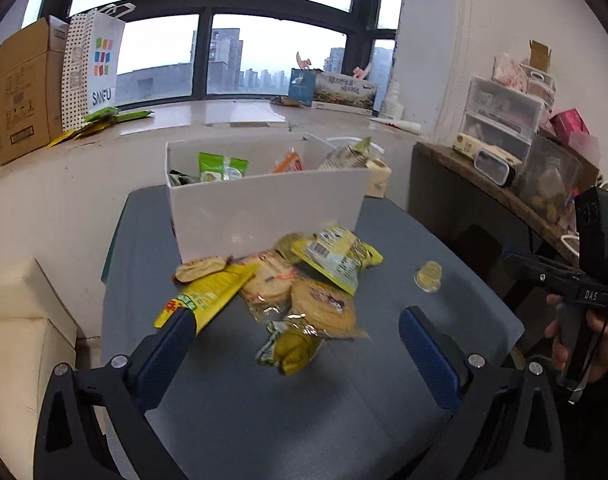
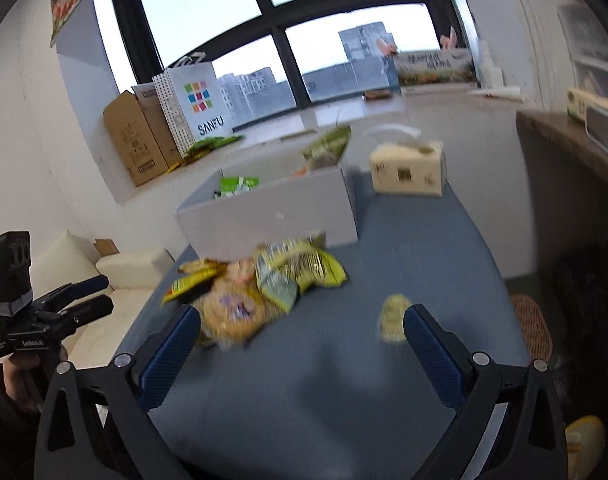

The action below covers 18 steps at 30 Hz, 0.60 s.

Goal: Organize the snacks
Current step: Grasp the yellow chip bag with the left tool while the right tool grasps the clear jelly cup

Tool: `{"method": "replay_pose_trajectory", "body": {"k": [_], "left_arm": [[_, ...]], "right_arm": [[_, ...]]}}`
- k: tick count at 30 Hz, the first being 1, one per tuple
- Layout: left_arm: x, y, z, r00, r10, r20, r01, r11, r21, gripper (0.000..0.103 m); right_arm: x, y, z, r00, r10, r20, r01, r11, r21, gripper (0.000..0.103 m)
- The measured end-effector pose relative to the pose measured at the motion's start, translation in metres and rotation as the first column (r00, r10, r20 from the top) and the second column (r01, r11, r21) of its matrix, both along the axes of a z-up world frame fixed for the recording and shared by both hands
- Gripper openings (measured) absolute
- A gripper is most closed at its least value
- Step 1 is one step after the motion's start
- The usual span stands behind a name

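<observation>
Snacks [image 1: 288, 288] are lying heaped on the table [image 1: 444, 360] before the white bin [image 1: 264, 208]. Left gripper [image 1: 296, 344] and right gripper [image 2: 300, 336] are hovering, jaws spread, empty. Overlapping packets are risking a double pickup or slippage.

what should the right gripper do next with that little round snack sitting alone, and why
Probably ease the right gripper forward and to its right so its open jaws straddle the small round snack. It lies alone on the blue table, clear of the snack pile, just inside the right finger, and the white box behind already holds packets.
</observation>
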<state>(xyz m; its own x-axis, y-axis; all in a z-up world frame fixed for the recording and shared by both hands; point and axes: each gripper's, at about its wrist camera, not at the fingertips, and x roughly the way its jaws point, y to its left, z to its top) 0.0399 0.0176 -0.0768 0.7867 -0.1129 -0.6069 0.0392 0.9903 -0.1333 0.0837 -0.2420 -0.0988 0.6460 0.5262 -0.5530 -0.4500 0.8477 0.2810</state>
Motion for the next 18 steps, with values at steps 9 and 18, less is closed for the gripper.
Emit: {"method": "replay_pose_trajectory", "body": {"k": [9,18], "left_arm": [[0.073,-0.042,-0.018,0.988,-0.114,-0.102,0.123,0.989,0.082,0.103],[0.178,-0.089,-0.060,0.957,-0.163,-0.239,0.223,0.942,0.252,0.103]], "right_arm": [[0.001,-0.013,-0.013,0.997,-0.073,-0.038,0.073,0.997,0.003,0.103],[0.001,-0.024,-0.020,0.995,-0.090,-0.053,0.090,0.996,0.011,0.103]]}}
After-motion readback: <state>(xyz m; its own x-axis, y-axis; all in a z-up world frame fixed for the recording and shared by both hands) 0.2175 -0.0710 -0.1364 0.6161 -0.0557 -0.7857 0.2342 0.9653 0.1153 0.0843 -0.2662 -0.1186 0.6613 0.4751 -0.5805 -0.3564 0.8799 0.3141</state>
